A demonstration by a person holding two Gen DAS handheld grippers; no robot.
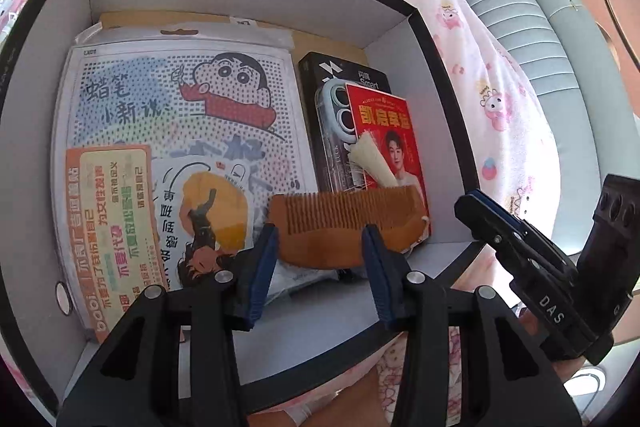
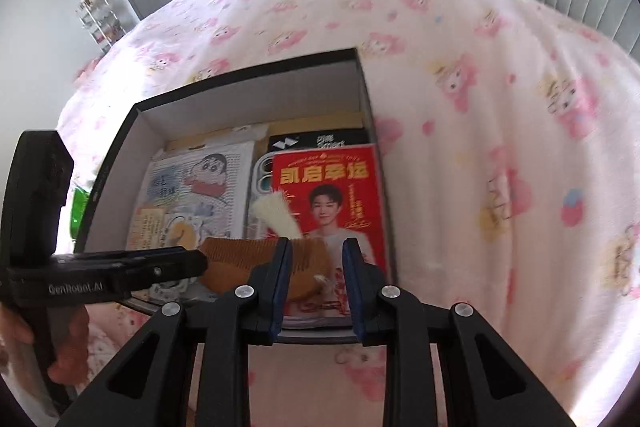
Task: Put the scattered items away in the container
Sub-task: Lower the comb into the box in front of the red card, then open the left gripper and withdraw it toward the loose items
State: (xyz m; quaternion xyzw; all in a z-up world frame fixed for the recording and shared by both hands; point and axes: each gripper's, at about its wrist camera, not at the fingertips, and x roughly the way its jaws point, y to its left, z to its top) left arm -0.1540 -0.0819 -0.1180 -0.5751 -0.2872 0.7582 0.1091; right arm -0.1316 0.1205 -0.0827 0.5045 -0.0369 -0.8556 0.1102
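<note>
Box [image 1: 60, 75], black outside, white inside, on pink-print bedspread [image 1: 472, 59]; progress judged near complete, no stray items visible on bed

Left to right inside: cartoon dot-print packet [image 1: 188, 107] with orange card [image 1: 112, 215] on top, black carton [image 1: 320, 67], clear phone case [image 1: 340, 131], red booklet [image 1: 384, 123], cream tassel [image 1: 374, 163]

Wooden comb [image 1: 340, 227] flat at near wall, teeth pointing away, tan, unbroken

Left gripper [image 1: 320, 247] fingers part open above comb, not pinching; right gripper [image 2: 316, 267] fingers narrow, empty
</note>
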